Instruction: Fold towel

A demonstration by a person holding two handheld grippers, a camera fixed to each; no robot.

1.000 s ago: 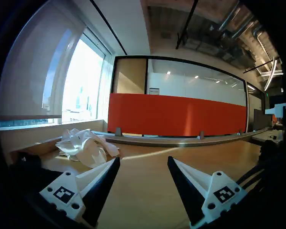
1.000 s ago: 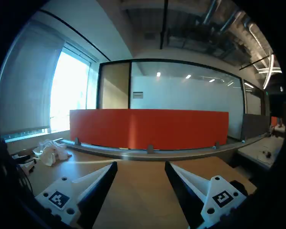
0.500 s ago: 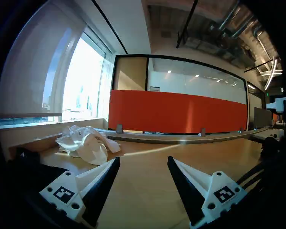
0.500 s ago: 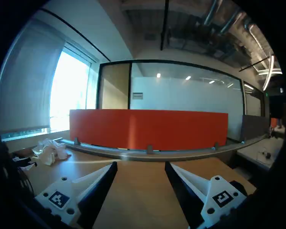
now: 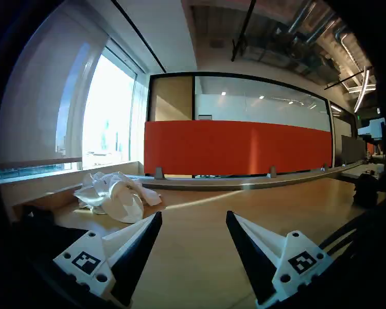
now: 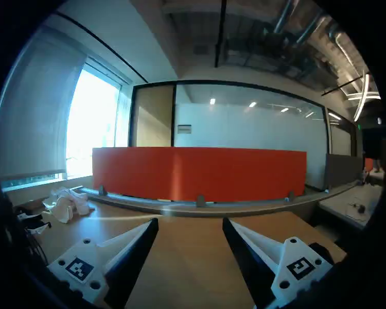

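Observation:
A crumpled white towel [image 5: 113, 194] lies in a heap on the wooden table [image 5: 203, 242], ahead and to the left of my left gripper [image 5: 193, 219]. That gripper is open, low over the tabletop, with nothing between its fingers. From the right gripper view the same towel [image 6: 65, 202] is small and far off at the left. My right gripper [image 6: 189, 224] is open too and holds nothing, with bare table [image 6: 193, 257] in front of it. At the left edge of the right gripper view, part of the other gripper [image 6: 28, 222] shows.
An orange divider panel [image 5: 234, 149] on a metal rail runs along the table's far edge. A bright window [image 5: 105, 123] is at the left. A dark object [image 5: 367, 190] sits on the table at the right. Behind the divider [image 6: 198, 172] stands a glass wall.
The left gripper view has shifted slightly, so the towel sits a little higher and nearer the middle. The right gripper has hardly moved. Both grippers stay open.

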